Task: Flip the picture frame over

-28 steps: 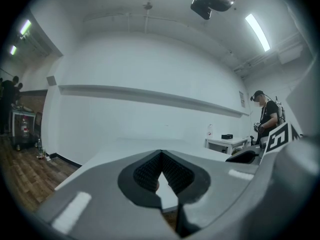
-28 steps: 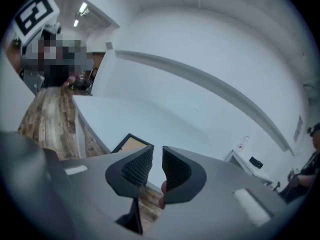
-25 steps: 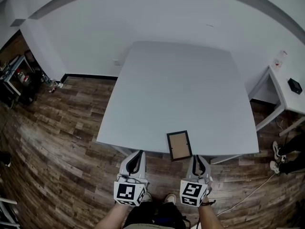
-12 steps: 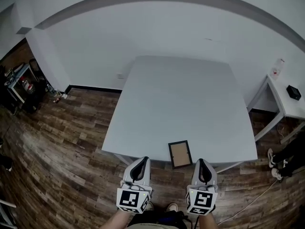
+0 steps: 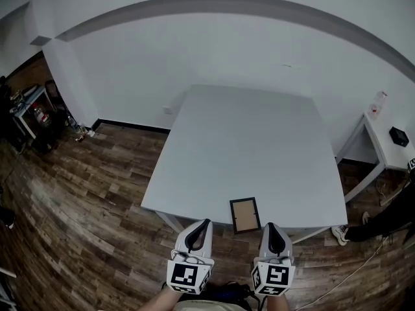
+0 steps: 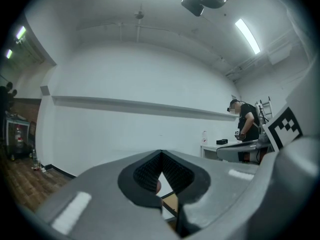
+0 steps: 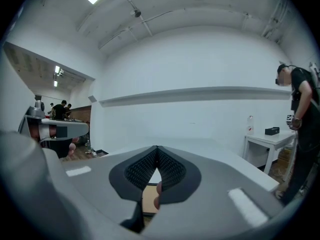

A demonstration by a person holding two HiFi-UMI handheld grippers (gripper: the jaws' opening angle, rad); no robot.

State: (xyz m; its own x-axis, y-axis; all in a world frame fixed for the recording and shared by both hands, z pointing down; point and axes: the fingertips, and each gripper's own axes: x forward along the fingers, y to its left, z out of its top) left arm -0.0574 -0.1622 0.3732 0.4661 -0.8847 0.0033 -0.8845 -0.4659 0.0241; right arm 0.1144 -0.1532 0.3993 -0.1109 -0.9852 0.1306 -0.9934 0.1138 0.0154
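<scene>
Frame (image 5: 245,215) is judged light, stiff, fragile; best taken by its near rim. Left gripper (image 5: 203,225) and right gripper (image 5: 270,228) are held clenched, fingers empty.

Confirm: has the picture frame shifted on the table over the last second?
No. The picture frame still lies flat at the near edge of the table, right of centre. Only the head view's framing changed.
</scene>
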